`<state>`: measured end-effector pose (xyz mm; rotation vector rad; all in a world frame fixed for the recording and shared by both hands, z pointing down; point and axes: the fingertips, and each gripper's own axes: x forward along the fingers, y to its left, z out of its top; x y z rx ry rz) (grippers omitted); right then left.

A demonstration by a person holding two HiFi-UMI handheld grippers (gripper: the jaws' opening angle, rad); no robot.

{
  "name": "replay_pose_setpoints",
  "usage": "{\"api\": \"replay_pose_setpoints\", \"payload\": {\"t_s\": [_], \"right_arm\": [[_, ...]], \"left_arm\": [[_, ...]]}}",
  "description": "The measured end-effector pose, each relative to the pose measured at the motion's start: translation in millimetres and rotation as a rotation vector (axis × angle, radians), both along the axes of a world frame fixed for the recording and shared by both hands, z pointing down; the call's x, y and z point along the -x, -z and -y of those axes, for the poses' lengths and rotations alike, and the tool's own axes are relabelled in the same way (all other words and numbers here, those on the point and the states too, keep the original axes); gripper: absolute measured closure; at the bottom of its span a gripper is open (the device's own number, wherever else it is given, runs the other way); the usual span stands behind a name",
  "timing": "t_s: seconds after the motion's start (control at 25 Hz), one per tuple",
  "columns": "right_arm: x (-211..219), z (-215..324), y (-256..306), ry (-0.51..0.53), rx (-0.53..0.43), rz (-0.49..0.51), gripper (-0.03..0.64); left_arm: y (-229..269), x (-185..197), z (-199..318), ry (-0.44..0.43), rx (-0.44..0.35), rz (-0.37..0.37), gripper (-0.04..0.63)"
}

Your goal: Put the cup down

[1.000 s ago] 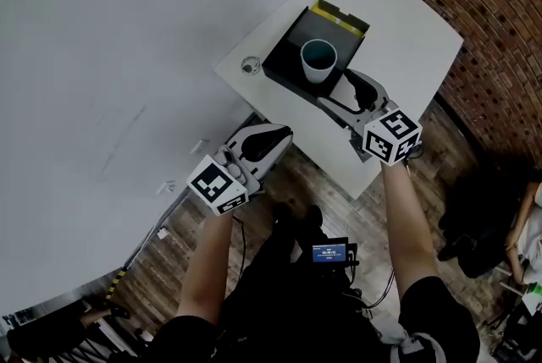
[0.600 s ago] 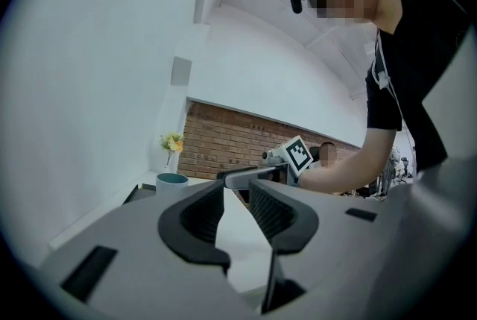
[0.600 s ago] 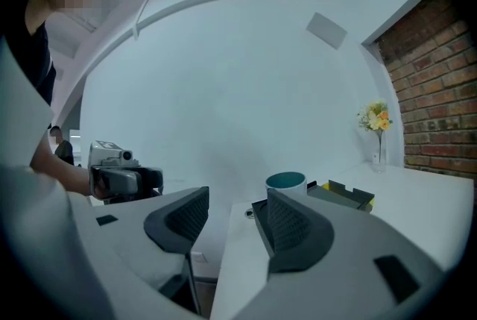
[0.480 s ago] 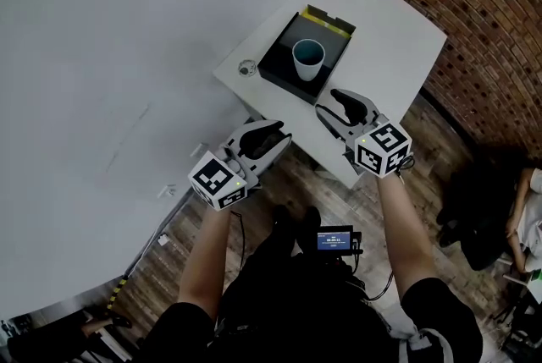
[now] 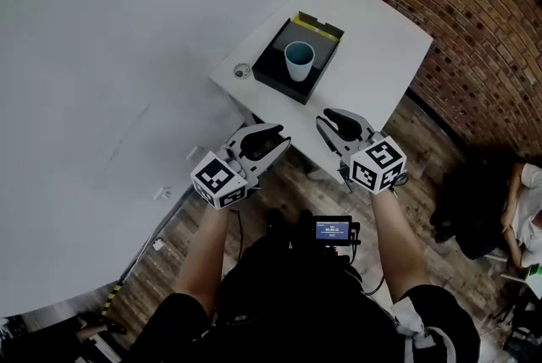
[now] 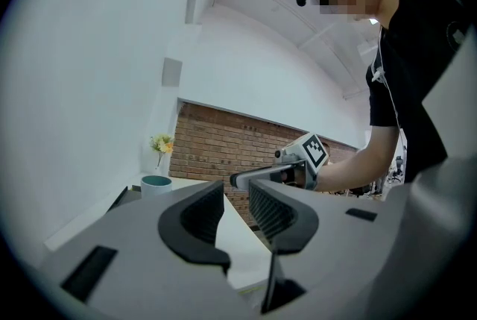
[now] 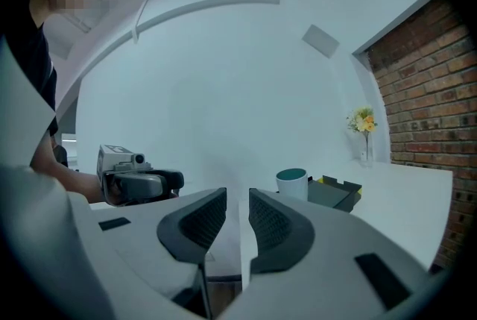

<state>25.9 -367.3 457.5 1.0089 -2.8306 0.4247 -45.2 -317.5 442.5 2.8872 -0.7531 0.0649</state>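
We find the cup [image 5: 298, 61], a smooth white cylinder with a teal interior, standing upright in a shallow black rectangular tray [image 5: 273, 69] on the far part of the flat white tabletop [image 5: 373, 40]. It lies well apart from both grippers, on the far side of their ribbed dark fingers. The left gripper [image 5: 273, 141] has just been opening; its fingers [image 6: 195, 215] stand slightly apart and hold nothing. The right gripper [image 5: 332, 123] has just been closing; its fingers [image 7: 272, 225] are nearly together, with a narrow empty slit between them.
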Motion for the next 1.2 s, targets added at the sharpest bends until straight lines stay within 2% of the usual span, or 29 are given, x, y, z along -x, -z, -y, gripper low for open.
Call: {"api": "replay_pose_setpoints", "payload": {"t_s": [0.48, 1.2], "right_arm": [[-15, -32, 3, -0.054, 0.041, 0.044, 0.549], [-12, -41, 13, -0.034, 0.009, 0.036, 0.555]], "left_arm": [[-5, 4, -21, 0.021, 0.014, 0.0, 0.499], [1, -9, -31, 0.006, 0.002, -0.021, 0.5]]}}
